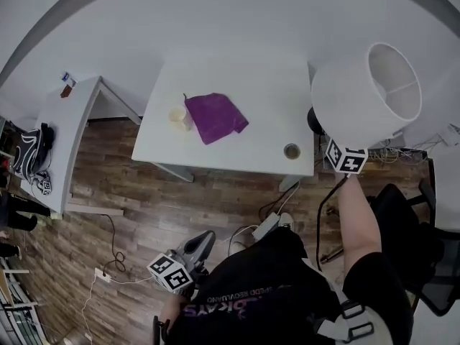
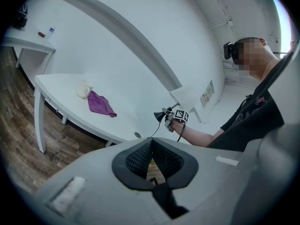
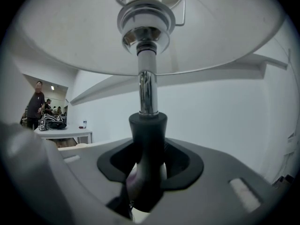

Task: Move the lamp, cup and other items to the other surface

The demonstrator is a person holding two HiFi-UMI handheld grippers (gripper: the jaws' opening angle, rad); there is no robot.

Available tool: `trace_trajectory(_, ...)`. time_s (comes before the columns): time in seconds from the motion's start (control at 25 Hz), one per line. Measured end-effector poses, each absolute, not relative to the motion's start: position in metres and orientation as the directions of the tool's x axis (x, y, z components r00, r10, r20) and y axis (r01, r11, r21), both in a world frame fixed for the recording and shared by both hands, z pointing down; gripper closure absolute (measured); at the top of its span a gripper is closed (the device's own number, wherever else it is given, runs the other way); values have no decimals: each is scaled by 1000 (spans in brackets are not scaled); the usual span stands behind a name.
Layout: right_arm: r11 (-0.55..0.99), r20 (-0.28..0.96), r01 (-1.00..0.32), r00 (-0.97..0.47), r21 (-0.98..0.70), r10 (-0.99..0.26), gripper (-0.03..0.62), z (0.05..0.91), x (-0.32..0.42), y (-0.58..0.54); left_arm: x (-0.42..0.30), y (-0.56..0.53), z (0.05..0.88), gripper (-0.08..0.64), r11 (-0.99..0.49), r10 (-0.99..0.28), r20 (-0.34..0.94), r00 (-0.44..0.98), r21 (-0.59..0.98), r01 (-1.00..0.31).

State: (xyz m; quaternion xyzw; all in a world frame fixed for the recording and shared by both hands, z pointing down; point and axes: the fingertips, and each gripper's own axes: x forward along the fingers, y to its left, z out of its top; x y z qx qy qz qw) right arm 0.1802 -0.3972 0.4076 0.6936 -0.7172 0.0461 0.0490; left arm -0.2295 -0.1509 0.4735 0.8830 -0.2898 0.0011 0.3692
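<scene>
The lamp, with its white shade [image 1: 366, 92] and black base [image 1: 314, 121], hangs in the air over the right end of the white table [image 1: 237, 77]. My right gripper [image 1: 336, 149] is shut on the lamp's dark stem [image 3: 147, 130], below the chrome rod and the shade. A cream cup [image 1: 179, 117] and a purple cloth [image 1: 215, 117] lie on the table's left half. My left gripper [image 1: 205, 239] is low over the floor, its jaws shut on nothing. The left gripper view also shows the cup [image 2: 83, 90], cloth [image 2: 101, 103] and lamp [image 2: 161, 116].
A second white table [image 1: 72, 142] stands at the left with a black bag [image 1: 29, 153] and small items [image 1: 67, 85] on it. Cables and a power strip [image 1: 264, 227] lie on the wooden floor. A black chair [image 1: 424, 264] is at the right.
</scene>
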Motion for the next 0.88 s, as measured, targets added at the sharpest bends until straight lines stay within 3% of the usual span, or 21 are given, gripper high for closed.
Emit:
trace_trajectory(0.48,-294,97,-956,291,-18,-952,436,378,283,-222,-202,-122,468,560,-671,-286,176,942,665,-328)
trace_trajectory(0.88,-565,110,-824,565,30,-818,436,368,326,-46,-174,-82,482,560,-687,0,175,985,715,-127)
